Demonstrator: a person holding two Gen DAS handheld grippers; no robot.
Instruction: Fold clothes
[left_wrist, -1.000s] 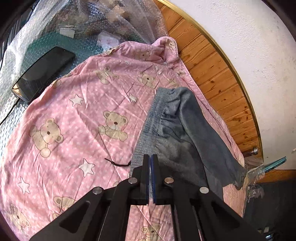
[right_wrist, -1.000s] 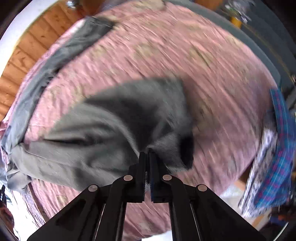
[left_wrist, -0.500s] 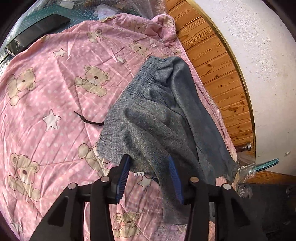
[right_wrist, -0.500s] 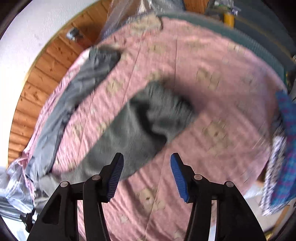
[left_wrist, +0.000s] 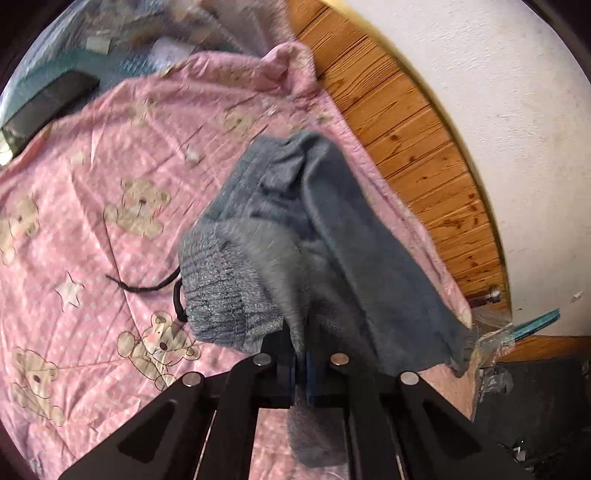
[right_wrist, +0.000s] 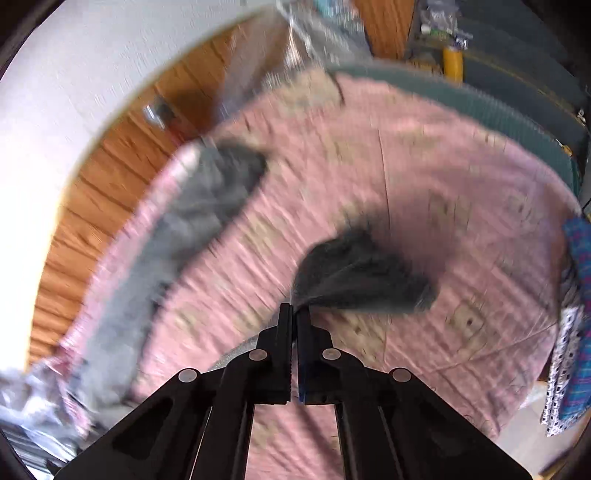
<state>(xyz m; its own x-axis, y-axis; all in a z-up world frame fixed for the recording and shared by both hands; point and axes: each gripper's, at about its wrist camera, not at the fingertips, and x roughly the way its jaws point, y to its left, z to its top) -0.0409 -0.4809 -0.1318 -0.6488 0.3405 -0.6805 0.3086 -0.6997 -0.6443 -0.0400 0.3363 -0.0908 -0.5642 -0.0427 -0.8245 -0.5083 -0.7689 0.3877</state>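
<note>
Nearest the left wrist lens, the left gripper (left_wrist: 300, 363), jaws pinched together on a fold of the grey trousers (left_wrist: 314, 236); cloth spilling both above and below the closed tips. Nearest the right wrist lens, the right gripper (right_wrist: 295, 321), jaws likewise clamped on a dark bunch of the same grey fabric (right_wrist: 364, 275), that bunch fanned up and to the right of the tips.

Just beyond the left jaws, a ribbed waistband and a loose black drawstring (left_wrist: 144, 286) trailing left across the pink bear-print quilt (left_wrist: 92, 206). Garment stretched away from the left tips, long axis running from the pinch up toward the far waistband and down the right flank to a cuff draped at the quilt's edge. In the blurred right wrist view, a long grey leg strung along the quilt's left margin, well apart from the pinched bunch.

Judged from the two grips: both ends held, left gripper nearer the waistband, right nearer a leg end; coming fold dependent on bringing one pinch along that long axis toward the other.

Farther off, a dark phone (left_wrist: 48, 107) beside the quilt's far corner, wooden wall panelling (left_wrist: 413, 122), white plaster behind; a blue checked cloth (right_wrist: 576, 325) at the right view's edge.
</note>
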